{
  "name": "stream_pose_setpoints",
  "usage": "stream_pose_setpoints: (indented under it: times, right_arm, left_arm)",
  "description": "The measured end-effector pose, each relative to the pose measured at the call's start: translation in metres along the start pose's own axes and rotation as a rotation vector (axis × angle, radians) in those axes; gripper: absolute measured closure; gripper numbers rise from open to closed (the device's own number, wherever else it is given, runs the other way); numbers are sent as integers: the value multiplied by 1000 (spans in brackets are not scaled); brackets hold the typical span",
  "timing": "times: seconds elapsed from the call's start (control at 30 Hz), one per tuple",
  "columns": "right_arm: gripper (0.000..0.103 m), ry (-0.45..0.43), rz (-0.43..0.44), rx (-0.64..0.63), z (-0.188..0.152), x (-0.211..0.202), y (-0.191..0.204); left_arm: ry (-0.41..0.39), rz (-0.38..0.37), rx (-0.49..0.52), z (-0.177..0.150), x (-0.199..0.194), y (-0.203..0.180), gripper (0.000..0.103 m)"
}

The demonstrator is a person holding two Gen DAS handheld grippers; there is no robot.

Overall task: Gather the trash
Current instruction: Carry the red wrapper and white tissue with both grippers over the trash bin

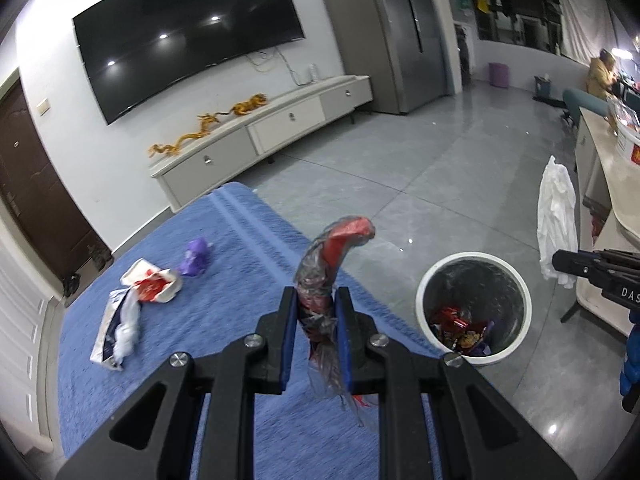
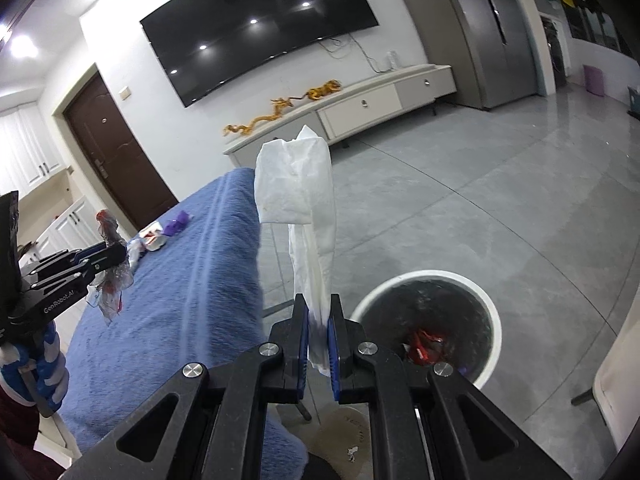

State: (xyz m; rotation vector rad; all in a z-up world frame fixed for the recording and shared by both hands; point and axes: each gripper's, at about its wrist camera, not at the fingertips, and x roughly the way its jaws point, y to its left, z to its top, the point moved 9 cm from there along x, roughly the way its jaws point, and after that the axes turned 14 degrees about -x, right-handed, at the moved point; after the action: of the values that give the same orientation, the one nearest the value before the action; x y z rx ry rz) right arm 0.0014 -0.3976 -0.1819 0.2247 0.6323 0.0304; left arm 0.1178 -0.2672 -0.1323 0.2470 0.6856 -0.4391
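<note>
My left gripper (image 1: pixel 316 300) is shut on a crumpled red and clear plastic wrapper (image 1: pixel 336 248), held above the blue cloth-covered table (image 1: pixel 224 280). It also shows in the right wrist view (image 2: pixel 116 254) with the wrapper (image 2: pixel 108 224). My right gripper (image 2: pixel 318 312) is shut on a white tissue (image 2: pixel 300 184), held just left of the white trash bin (image 2: pixel 494 320). In the left wrist view the tissue (image 1: pixel 556 216) hangs from the right gripper (image 1: pixel 560 260) beyond the bin (image 1: pixel 424 280), which holds red wrappers (image 1: pixel 452 318). On the table lie a purple wrapper (image 1: pixel 196 258), a red and white wrapper (image 1: pixel 154 282) and a white packet (image 1: pixel 118 328).
A TV (image 1: pixel 180 36) hangs on the wall above a low white cabinet (image 1: pixel 264 128). A beige counter (image 1: pixel 608 184) stands at the right. Grey tiled floor (image 1: pixel 400 176) surrounds the bin. A brown door (image 2: pixel 116 152) is at the left.
</note>
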Motion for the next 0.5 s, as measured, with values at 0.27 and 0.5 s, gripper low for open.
stream_pose_setpoints:
  times: [0.27,0.5]
  right_arm:
    - [94,31,-23,64,-19,5,-29]
    - [94,77,-24,130,-43,20,-56]
  left_arm:
    - [47,-33,47,-2,26,-38,85]
    - [120,-82,72,-5,53,-72,83]
